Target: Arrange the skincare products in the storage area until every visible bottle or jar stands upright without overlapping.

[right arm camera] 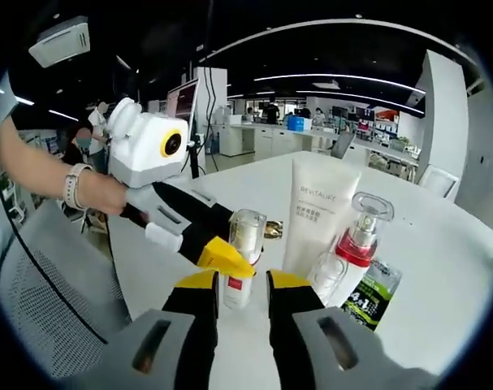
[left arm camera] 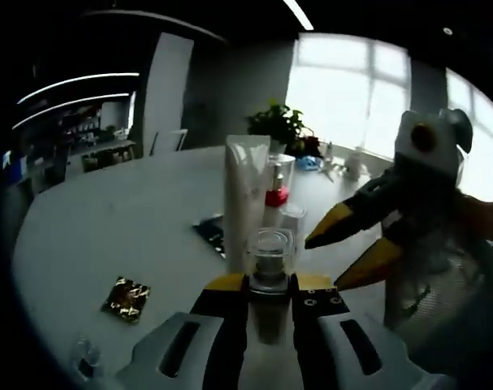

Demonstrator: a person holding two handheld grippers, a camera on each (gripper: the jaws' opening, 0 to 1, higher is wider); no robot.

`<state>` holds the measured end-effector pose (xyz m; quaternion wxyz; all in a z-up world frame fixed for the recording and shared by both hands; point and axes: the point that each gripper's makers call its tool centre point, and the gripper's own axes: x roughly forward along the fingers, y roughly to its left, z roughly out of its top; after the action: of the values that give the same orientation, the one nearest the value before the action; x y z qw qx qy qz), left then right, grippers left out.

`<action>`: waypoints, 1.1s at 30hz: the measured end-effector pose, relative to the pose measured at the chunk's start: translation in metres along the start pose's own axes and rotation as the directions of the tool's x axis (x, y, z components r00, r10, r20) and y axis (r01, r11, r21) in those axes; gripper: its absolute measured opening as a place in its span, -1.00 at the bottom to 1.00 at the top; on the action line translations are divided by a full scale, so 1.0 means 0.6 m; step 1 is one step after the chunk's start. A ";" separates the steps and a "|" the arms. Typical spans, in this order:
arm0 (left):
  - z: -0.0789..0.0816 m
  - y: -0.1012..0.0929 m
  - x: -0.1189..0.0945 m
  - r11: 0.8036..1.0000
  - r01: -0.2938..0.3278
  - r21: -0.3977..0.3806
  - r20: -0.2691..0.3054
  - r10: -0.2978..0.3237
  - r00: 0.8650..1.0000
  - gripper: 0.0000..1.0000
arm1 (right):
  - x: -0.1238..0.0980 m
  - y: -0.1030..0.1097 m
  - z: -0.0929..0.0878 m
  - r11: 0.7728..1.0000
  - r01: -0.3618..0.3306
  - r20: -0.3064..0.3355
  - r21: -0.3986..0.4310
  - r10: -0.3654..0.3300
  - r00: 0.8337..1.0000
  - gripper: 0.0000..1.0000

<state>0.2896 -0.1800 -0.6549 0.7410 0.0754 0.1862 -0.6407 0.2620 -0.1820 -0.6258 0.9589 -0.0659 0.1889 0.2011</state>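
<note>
My left gripper (left arm camera: 270, 284) is shut on a small bottle (left arm camera: 270, 256) with a clear cap, held upright over the white table (left arm camera: 108, 219). Just behind it stand a white tube (left arm camera: 246, 191) and a clear bottle with a red collar (left arm camera: 276, 193). My right gripper (left arm camera: 331, 262) comes in from the right, open, its yellow tips close beside the small bottle. In the right gripper view, my right gripper (right arm camera: 243, 281) stands open in front of the small bottle (right arm camera: 244, 236), which the left gripper (right arm camera: 226, 258) holds. The white tube (right arm camera: 319, 211) and red-collared bottle (right arm camera: 352, 252) stand to the right.
A gold sachet (left arm camera: 126, 298) lies on the table at the left and a dark sachet (left arm camera: 209, 231) lies by the tube. A green and black sachet (right arm camera: 372, 292) lies beside the red-collared bottle. A potted plant (left arm camera: 278, 122) stands at the far edge. A person's arm (right arm camera: 43, 175) reaches in from the left.
</note>
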 end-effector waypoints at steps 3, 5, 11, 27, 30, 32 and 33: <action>-0.003 -0.003 0.002 1.000 0.003 0.014 0.008 -0.003 1.000 -0.67 | -0.005 -0.006 0.018 1.000 0.018 0.054 0.004 -0.018 0.998 -0.59; -0.005 -0.008 0.005 1.000 0.016 0.023 0.018 -0.016 1.000 -0.67 | -0.006 -0.004 0.024 1.000 0.004 0.081 0.027 -0.006 0.997 -0.58; -0.013 -0.030 0.011 0.997 0.053 0.059 0.031 -0.055 0.998 -0.67 | -0.001 0.008 0.032 1.000 -0.022 0.107 0.012 0.021 0.994 -0.51; -0.017 -0.066 0.020 0.980 0.140 0.141 0.045 -0.147 0.988 -0.67 | 0.014 0.014 0.011 0.999 -0.038 0.050 0.013 0.037 0.998 -0.54; -0.017 -0.066 0.021 0.980 0.146 0.137 0.050 -0.154 0.987 -0.67 | 0.014 0.012 0.008 0.999 -0.039 0.043 0.019 0.038 0.998 -0.55; -0.019 -0.066 0.021 0.979 0.149 0.142 0.047 -0.157 0.986 -0.67 | 0.015 0.013 0.006 0.999 -0.039 0.037 0.013 0.038 0.999 -0.56; -0.018 -0.065 0.022 0.978 0.148 0.145 0.053 -0.157 0.986 -0.67 | 0.015 0.013 0.006 0.999 -0.037 0.037 0.010 0.037 0.999 -0.56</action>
<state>0.2508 -0.1949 -0.6647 0.6881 0.0925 0.1217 -0.7093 0.2677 -0.1711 -0.6266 0.9587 -0.0535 0.1735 0.2191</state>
